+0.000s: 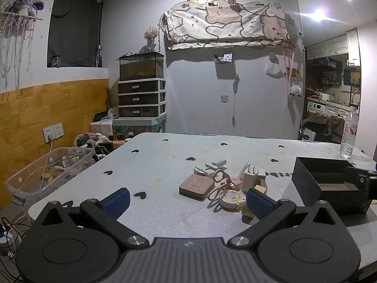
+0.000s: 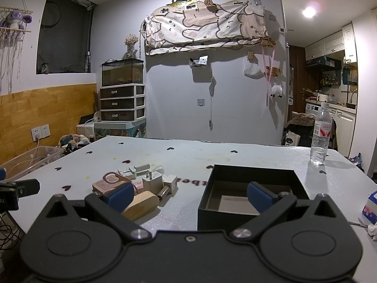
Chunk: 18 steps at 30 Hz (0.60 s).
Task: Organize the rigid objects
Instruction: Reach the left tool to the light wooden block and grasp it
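A pile of small rigid objects lies mid-table: a pink square box (image 1: 196,186), pink glasses (image 1: 220,181), a round tape measure (image 1: 231,198), a white plug charger (image 1: 252,175), wooden blocks and a grey clamp (image 1: 215,165). The pile also shows in the right wrist view, with a wooden oval block (image 2: 141,205) nearest and the charger (image 2: 153,180) behind. An open black box (image 2: 249,188) stands right of the pile. My left gripper (image 1: 187,202) is open and empty, just in front of the pile. My right gripper (image 2: 188,198) is open and empty, between pile and box.
A water bottle (image 2: 321,134) stands at the table's far right. A clear plastic bin (image 1: 47,172) with cables sits left of the table (image 1: 165,155). A tissue pack (image 2: 370,205) lies at the right edge. Drawers and a fish tank stand by the back wall.
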Each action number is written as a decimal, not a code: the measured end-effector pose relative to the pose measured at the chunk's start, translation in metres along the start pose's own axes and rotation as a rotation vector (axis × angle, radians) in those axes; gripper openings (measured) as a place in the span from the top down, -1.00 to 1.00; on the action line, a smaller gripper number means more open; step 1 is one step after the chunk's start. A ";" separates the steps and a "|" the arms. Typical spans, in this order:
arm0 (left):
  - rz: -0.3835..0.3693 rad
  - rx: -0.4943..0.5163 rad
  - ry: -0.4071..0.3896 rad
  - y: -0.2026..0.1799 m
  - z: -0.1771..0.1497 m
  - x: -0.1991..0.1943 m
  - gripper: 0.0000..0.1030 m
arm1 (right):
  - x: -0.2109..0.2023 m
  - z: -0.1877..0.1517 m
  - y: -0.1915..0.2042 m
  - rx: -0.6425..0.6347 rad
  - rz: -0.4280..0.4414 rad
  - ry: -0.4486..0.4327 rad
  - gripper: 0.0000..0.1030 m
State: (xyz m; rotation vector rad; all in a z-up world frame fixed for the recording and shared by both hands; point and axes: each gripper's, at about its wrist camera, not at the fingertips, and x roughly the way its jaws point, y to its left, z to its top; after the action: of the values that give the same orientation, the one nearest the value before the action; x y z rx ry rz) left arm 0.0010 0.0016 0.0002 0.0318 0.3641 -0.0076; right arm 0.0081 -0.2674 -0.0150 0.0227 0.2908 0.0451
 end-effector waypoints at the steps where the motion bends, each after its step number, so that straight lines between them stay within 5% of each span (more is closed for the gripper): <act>1: 0.001 0.000 0.000 0.000 0.000 0.000 -1.00 | 0.000 0.000 0.000 0.000 0.000 0.001 -1.00; 18: -0.021 0.001 0.076 -0.022 -0.016 0.030 -1.00 | 0.011 -0.019 -0.054 0.064 -0.091 0.013 -1.00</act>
State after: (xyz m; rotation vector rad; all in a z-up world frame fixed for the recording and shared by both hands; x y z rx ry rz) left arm 0.0228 -0.0195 -0.0258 0.0290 0.4405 -0.0275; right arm 0.0150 -0.3204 -0.0374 0.0724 0.3061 -0.0546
